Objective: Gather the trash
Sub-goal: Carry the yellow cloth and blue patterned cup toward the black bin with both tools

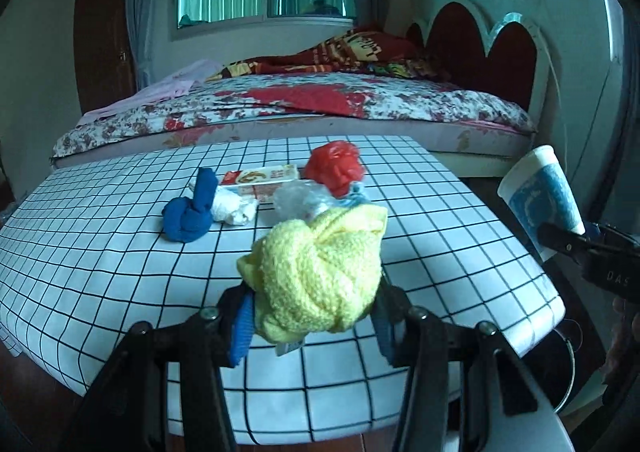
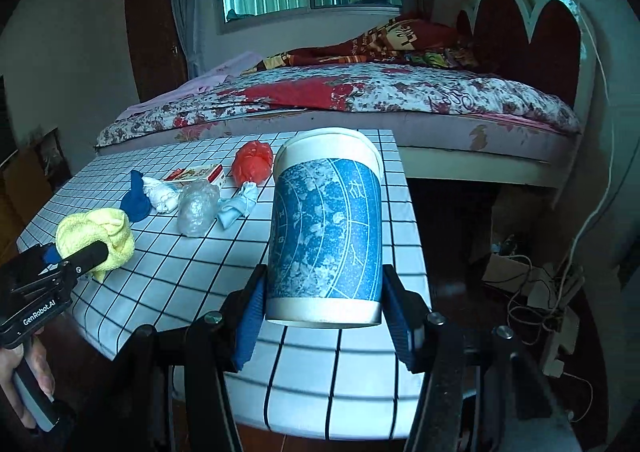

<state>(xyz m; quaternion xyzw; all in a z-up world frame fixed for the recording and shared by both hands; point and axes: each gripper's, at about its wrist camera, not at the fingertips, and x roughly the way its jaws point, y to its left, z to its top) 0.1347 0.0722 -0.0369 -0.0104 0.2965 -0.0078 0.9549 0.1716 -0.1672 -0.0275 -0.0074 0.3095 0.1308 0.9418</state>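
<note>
Checked table (image 1: 100, 236) (white) bears blue cloth (image 1: 188, 213), red bag (image 1: 335, 165).

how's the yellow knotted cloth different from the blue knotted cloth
The yellow knotted fuzzy cloth is clamped between the left gripper fingers, off the table; the dark blue knotted smooth cloth rests on the grid-patterned tabletop. Yellow looks bulkier, though it is nearer the camera. Both are tied into a single knot.
</note>
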